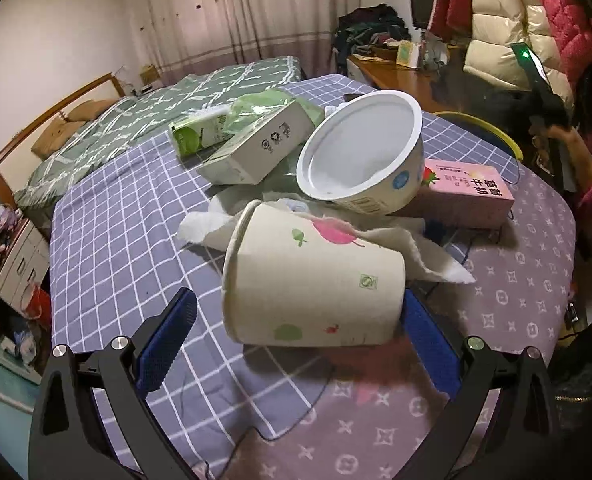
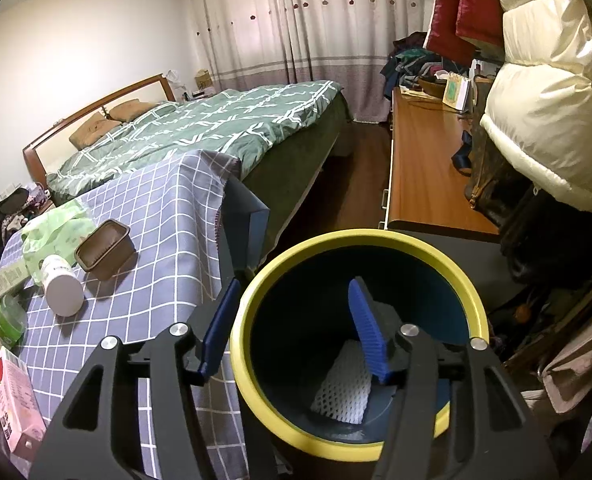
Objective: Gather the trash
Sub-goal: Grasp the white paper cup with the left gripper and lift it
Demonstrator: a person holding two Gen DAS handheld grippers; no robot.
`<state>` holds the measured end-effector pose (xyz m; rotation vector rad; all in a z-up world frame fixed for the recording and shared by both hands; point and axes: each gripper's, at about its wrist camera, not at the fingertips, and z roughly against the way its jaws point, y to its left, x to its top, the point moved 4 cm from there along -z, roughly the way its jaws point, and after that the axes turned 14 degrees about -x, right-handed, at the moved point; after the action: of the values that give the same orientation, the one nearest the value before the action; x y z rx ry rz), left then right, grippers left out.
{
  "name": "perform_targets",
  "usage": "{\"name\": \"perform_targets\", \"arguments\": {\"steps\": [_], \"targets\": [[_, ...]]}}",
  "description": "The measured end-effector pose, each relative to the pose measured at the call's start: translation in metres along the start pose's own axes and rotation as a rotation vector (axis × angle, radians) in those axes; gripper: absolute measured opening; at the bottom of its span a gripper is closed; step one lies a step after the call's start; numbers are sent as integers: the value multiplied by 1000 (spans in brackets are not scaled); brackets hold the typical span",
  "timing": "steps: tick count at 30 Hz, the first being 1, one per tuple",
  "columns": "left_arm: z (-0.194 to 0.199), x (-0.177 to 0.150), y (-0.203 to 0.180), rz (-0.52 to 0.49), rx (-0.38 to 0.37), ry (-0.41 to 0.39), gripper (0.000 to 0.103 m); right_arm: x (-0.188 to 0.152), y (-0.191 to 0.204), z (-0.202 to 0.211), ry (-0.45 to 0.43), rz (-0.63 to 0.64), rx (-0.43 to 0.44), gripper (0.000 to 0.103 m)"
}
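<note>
In the left wrist view a paper cup (image 1: 311, 280) with fruit prints lies on its side on the checked tablecloth (image 1: 108, 220). My left gripper (image 1: 299, 332) is open, its blue pads on either side of the cup, not closed on it. Behind the cup lie a white tissue (image 1: 212, 230), a white bowl (image 1: 359, 148), a pink carton (image 1: 467, 196), a white box (image 1: 256, 148) and a green carton (image 1: 196, 134). In the right wrist view my right gripper (image 2: 296, 324) is open over the yellow rim of a dark bin (image 2: 359, 240). White foam netting (image 2: 341, 392) lies in the bin.
In the right wrist view a white bottle (image 2: 62, 284), a brown tray (image 2: 104, 248) and a green bag (image 2: 56, 228) lie on the table. A bed (image 2: 216, 124) stands behind, a wooden desk (image 2: 423, 168) to the right, with jackets (image 2: 551, 100) hanging.
</note>
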<state>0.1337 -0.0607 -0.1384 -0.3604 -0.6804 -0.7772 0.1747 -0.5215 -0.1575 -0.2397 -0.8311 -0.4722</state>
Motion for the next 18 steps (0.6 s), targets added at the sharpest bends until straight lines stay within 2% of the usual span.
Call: {"name": "perform_targets", "arguments": {"steps": [9, 10, 12, 15, 18], "targets": [[-16, -1, -6, -64, -62, 38, 98, -1, 7, 2, 11, 15, 9, 55], [-16, -1, -4, -61, -69, 35, 97, -2, 8, 2, 13, 16, 11, 55], [-15, 0, -2, -41, -89, 28, 83, -4, 9, 2, 20, 16, 21, 55], [-9, -3, 1, -10, -107, 16, 83, -6, 9, 1, 29, 12, 34, 55], [3, -8, -4, 6, -92, 1, 83, -9, 8, 2, 34, 7, 46, 55]]}}
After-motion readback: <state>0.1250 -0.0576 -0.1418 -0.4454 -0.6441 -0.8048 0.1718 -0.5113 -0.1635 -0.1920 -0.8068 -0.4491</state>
